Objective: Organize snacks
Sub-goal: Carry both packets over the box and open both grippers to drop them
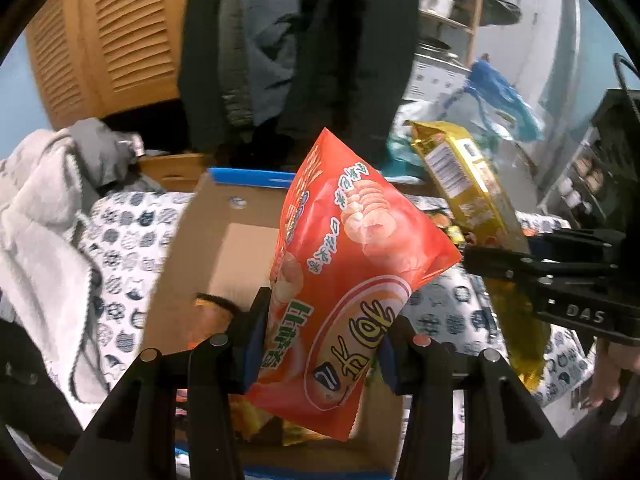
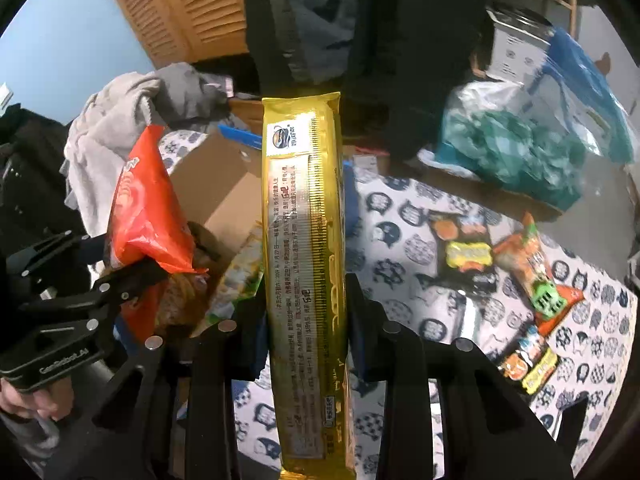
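Red snack bag [image 1: 352,276]: clamped between the left tongs [image 1: 324,344], held tilted above the open cardboard box [image 1: 208,248]; puffy, air-filled, glossy film.
Gold packet [image 2: 304,264]: long and narrow, pinched low on its length by the right tongs [image 2: 306,324], standing up along the fingers; most of it rises unsupported above the grip.
Cardboard box: sits on the cat-print bed cover [image 2: 404,216]; already holds several snacks, among them a green-and-white packet [image 2: 240,276].
Loose snacks: small orange and yellow packets [image 2: 532,264] lie on the bed cover to the right, well apart from the box.
Risk, slip: slick film and a pillow of air may let the red snack bag squirm out of the left tongs; likely judged worst if the squeeze eases before the bag is over the box.
Risk, crush: too hard a squeeze would probably break the chips inside.
Risk, tip: the gold packet's tall free end could swing or fold, then miss the box rim.
Risk, collision: both tongs work near each other over one box; the two loads could knock together.
Risk, soft base: the bed cover gives, so the box may shift when nudged.
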Demonstrator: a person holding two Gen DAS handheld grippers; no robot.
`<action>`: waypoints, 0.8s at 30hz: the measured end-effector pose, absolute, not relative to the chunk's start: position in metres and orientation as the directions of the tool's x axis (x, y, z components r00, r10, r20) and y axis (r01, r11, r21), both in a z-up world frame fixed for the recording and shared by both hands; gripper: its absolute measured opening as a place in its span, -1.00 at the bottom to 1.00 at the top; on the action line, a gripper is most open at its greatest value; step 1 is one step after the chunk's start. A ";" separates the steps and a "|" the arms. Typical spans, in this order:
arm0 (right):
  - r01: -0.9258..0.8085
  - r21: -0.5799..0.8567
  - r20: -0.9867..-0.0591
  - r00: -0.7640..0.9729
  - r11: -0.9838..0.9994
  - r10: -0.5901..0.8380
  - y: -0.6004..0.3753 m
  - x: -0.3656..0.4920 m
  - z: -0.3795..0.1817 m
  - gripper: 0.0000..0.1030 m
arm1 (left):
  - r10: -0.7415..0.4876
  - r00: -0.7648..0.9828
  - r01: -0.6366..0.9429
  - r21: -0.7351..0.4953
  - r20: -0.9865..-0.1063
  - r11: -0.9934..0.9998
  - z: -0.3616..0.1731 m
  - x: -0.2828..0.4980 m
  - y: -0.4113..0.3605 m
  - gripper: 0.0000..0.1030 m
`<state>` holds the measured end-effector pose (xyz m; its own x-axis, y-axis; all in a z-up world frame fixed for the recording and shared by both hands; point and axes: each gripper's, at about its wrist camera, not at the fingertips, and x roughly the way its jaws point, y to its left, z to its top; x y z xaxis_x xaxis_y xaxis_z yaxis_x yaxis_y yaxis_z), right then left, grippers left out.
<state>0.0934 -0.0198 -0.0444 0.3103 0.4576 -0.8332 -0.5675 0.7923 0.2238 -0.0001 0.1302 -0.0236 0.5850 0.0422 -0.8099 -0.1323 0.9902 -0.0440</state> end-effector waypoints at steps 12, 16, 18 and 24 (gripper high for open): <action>-0.609 0.274 -0.837 0.230 0.744 0.496 0.044 0.096 -0.049 -0.40 | 0.120 0.544 -0.267 -0.037 -0.830 0.963 -0.040 -0.007 0.185 -0.07; -0.609 0.292 -0.842 0.202 0.738 0.500 0.063 0.097 -0.054 -0.39 | 0.143 0.524 -0.300 -0.024 -0.839 0.954 -0.046 -0.008 0.196 -0.07; -0.602 0.308 -0.843 0.187 0.737 0.505 0.068 0.099 -0.057 -0.39 | 0.141 0.519 -0.305 -0.028 -0.843 0.952 -0.049 -0.008 0.200 -0.07; -0.578 0.338 -0.852 0.147 0.743 0.502 0.084 0.102 -0.073 -0.39 | 0.157 0.499 -0.316 -0.010 -0.852 0.949 -0.056 -0.008 0.204 -0.06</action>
